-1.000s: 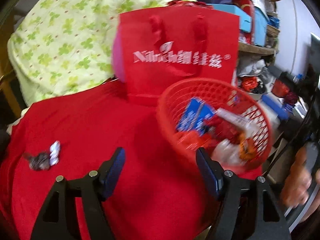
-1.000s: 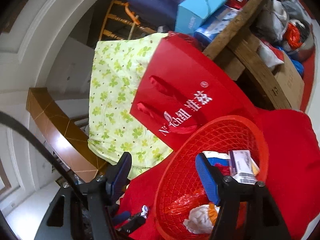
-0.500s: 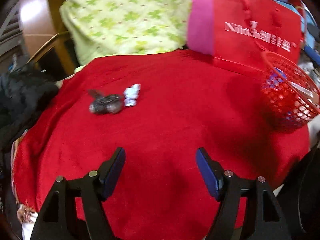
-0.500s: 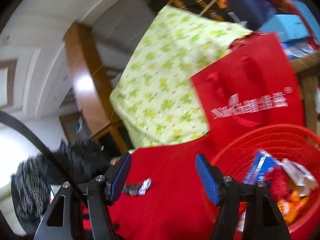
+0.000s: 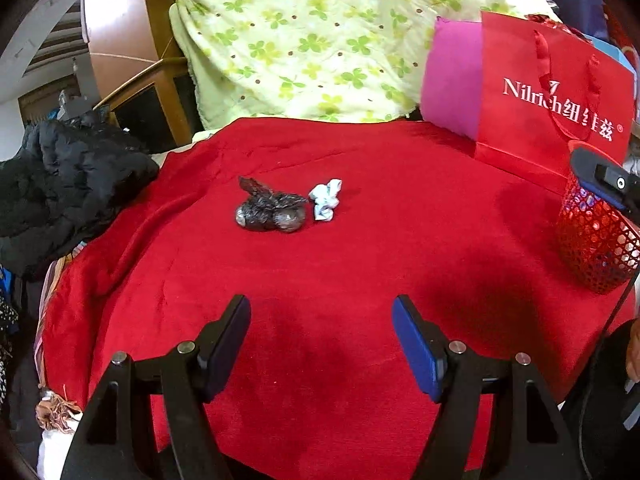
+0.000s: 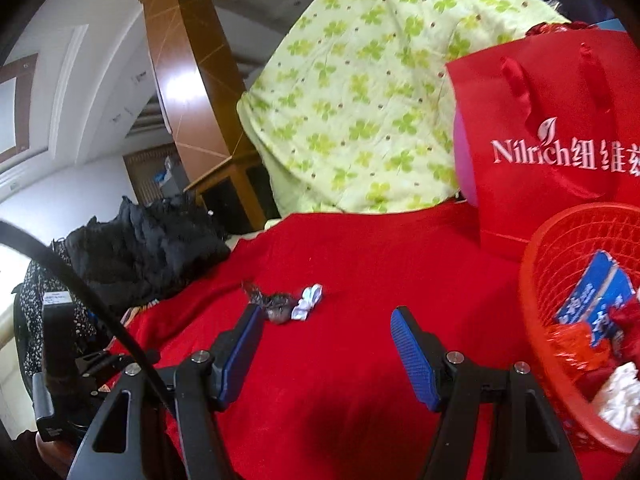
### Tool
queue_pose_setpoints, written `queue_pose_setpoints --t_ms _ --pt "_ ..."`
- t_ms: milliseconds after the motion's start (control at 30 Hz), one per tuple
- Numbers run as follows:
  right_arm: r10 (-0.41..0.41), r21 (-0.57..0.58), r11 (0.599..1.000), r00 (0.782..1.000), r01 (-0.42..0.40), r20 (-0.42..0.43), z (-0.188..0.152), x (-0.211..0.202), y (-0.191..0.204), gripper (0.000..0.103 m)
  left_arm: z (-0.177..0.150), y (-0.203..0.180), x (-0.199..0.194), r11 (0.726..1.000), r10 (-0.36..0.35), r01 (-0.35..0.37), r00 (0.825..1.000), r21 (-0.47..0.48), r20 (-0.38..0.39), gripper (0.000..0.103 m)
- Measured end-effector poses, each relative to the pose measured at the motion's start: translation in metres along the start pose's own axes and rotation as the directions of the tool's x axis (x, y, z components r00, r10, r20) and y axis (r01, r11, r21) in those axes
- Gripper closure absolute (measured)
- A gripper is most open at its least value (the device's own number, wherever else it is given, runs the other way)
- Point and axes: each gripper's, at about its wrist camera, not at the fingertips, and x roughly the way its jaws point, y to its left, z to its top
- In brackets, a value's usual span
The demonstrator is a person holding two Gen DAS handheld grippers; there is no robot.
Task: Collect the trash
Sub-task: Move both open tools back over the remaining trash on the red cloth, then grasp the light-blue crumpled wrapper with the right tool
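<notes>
A crumpled black plastic bag (image 5: 270, 210) and a small crumpled white-blue wrapper (image 5: 326, 201) lie side by side on the red cloth (image 5: 360, 264). My left gripper (image 5: 321, 334) is open and empty, some way short of them. The red mesh basket (image 5: 594, 240) stands at the right edge, holding several pieces of trash. In the right wrist view my right gripper (image 6: 326, 340) is open and empty beside the basket (image 6: 580, 320), with the black bag (image 6: 276, 306) and wrapper (image 6: 306, 300) ahead to the left.
A red Nilrich paper bag (image 5: 548, 96) stands behind the basket, against a green clover-print quilt (image 5: 320, 36). A black jacket (image 5: 64, 184) lies heaped off the cloth's left edge. A wooden cabinet (image 5: 132, 60) stands behind it.
Both grippers have swung left, away from the basket, toward the black bag and wrapper. The basket has slid to the right edge of both views. Both stay open.
</notes>
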Motion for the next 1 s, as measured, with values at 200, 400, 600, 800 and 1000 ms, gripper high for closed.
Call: queue_pose_setpoints --t_ms 200,400,600,800,1000 --pt "0.001 -0.022 1.0 0.999 -0.002 -0.048 -0.009 0.015 0.011 0.033 -0.004 0.015 0.011 0.999 0.009 -0.009 1.0 -0.035 -0.017 0.029" --pt "-0.02 -0.043 0.999 0.996 0.016 -0.091 -0.015 0.027 0.018 0.033 -0.015 0.029 0.031 0.998 0.005 -0.009 0.999 -0.069 -0.052 0.029" --pt "-0.052 -0.051 0.998 0.988 0.045 -0.144 -0.023 0.042 0.018 0.033 -0.035 0.044 0.063 0.994 0.002 -0.015 0.993 -0.109 -0.12 0.029" --pt "-0.097 -0.078 0.994 0.972 0.082 -0.213 -0.034 0.062 0.02 0.033 -0.06 0.062 0.105 0.984 -0.005 -0.033 0.978 -0.177 -0.209 0.029" --pt "-0.126 -0.121 0.988 0.95 0.095 -0.285 -0.048 0.085 0.027 0.032 -0.07 0.068 0.113 0.98 -0.008 -0.026 0.985 -0.197 -0.171 0.029"
